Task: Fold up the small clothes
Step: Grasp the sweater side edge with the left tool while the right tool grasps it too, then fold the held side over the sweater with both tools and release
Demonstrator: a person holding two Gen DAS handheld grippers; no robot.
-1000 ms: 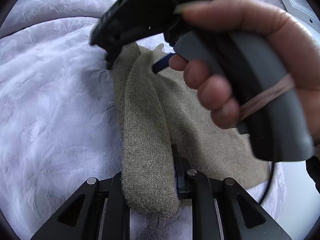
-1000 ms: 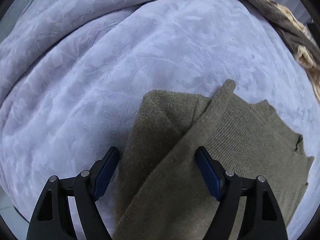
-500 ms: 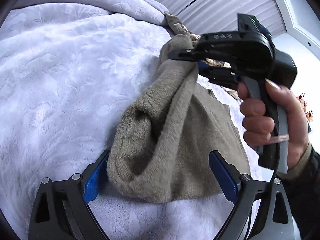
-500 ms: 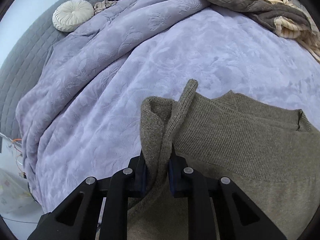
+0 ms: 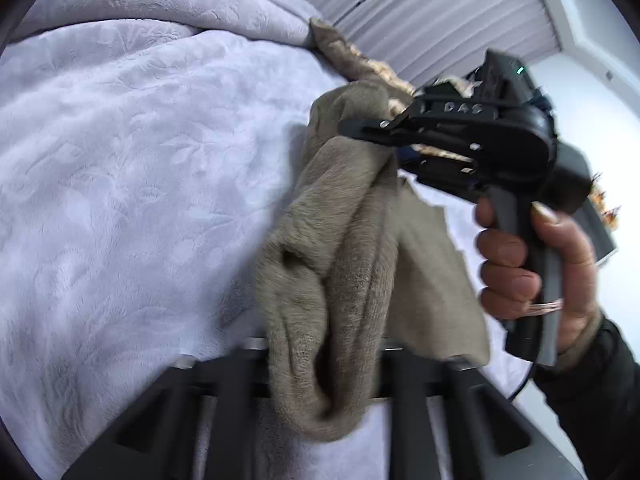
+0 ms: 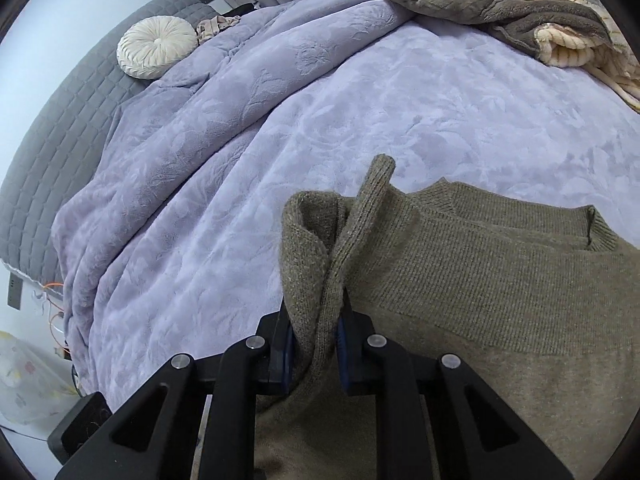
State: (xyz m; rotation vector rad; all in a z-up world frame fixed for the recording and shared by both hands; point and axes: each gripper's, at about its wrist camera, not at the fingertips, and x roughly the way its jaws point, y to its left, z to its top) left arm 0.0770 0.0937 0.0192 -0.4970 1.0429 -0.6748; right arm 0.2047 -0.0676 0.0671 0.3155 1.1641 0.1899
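Observation:
An olive-brown knit garment (image 6: 500,280) lies partly on the lavender bedspread (image 6: 320,120) and is lifted at two bunched edges. My right gripper (image 6: 314,344) is shut on a bunched fold of it; the same gripper shows in the left wrist view (image 5: 372,136), held in a hand and pinching the cloth's upper end. My left gripper (image 5: 320,384) is shut on the lower bunched end of the garment (image 5: 340,280), which hangs between the two grippers. The left fingertips are hidden by the cloth.
A pile of grey and cream striped clothes (image 6: 540,24) lies at the far right of the bed. A round cream cushion (image 6: 156,46) rests against the grey quilted headboard (image 6: 60,140). The bed's left edge drops to the floor. Pleated curtains (image 5: 440,20) hang behind.
My left gripper was open around the garment's lower end half a second ago and has closed on it. My right gripper closed on the fold earlier and keeps it lifted.

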